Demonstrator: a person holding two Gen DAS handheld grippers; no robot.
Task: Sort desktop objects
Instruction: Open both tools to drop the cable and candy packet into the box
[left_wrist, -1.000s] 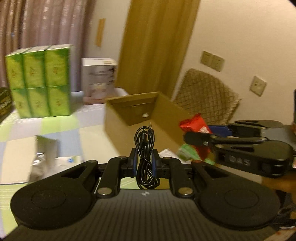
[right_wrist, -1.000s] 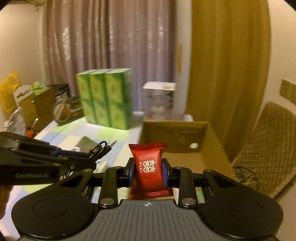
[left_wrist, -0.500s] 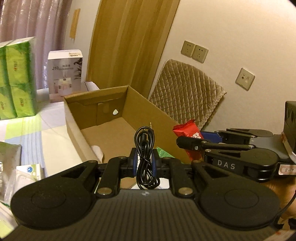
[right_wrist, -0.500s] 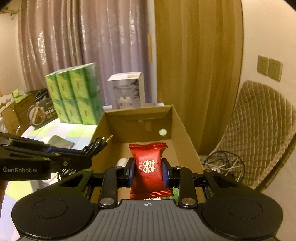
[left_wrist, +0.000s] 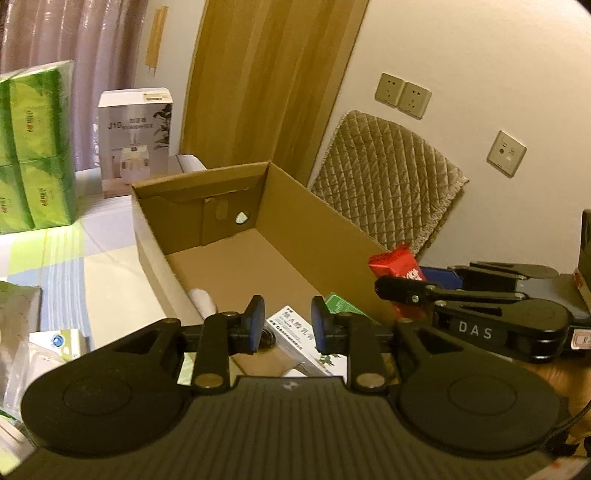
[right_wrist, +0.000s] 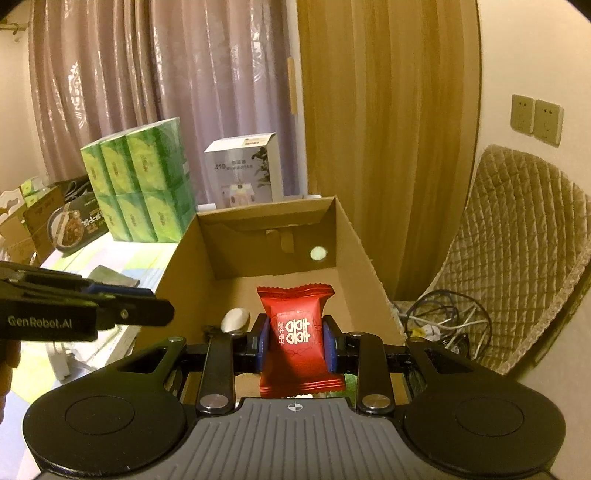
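Dropping items into the box (left_wrist: 332, 218).
Your left gripper (left_wrist: 288, 325) has just been opening, jaws empty; your right gripper (right_wrist: 295, 345) clamps the red candy (right_wrist: 298, 332). Release it next.

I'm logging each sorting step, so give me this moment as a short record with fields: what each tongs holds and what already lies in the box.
left tongs: open, nothing between the pads, jaws just opened
right tongs: shut on red foil candy packet
open brown cardboard box: below both tongs
in box: white medicine carton, small white oval object
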